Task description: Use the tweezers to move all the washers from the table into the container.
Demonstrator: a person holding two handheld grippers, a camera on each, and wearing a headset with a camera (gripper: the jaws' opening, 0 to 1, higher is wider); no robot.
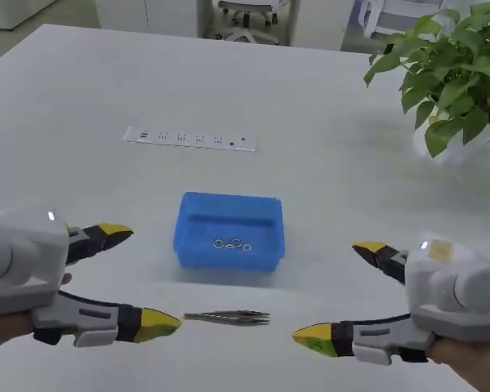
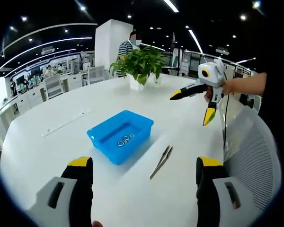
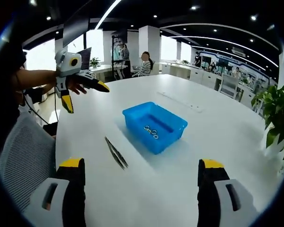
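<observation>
left tongs (image 1: pixel 151 276), right tongs (image 1: pixel 328 290): both released, empty, over near edge of desk (image 1: pixel 327 163). tweezers (image 1: pixel 227 316): flat between them. washers (image 1: pixel 233 244): three, inside container (image 1: pixel 229 260), just beyond toward far edge. step: transfer looks finished; next calls for checking for strays.

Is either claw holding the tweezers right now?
No, the tweezers lie flat on the table between the open left claw and right claw, touching neither.
</observation>
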